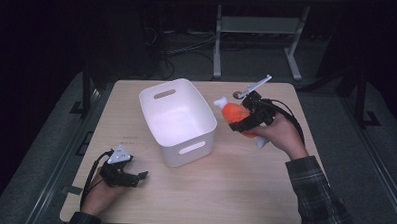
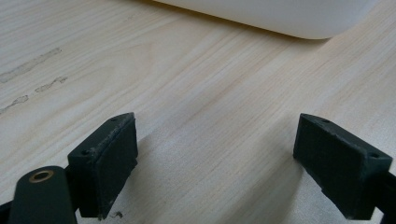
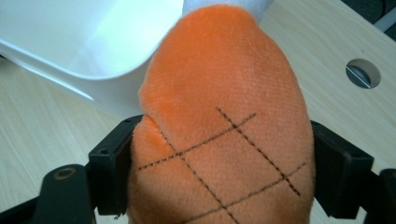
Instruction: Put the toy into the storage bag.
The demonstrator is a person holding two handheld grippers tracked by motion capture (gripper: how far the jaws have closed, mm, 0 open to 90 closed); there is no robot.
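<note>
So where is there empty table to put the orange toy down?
The widest bare wood of the table lies along the near edge, between the left gripper and the plaid sleeve. It is crowded at the far right, where the right gripper holds the orange plush toy beside the white plastic bin.

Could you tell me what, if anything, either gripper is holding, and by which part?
The right gripper clamps the orange plush toy across its stitched body; the left gripper is open, holding nothing.

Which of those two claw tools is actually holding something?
The right gripper: its jaws squeeze an orange plush toy beside the white bin. The left gripper is open over bare table.
</note>
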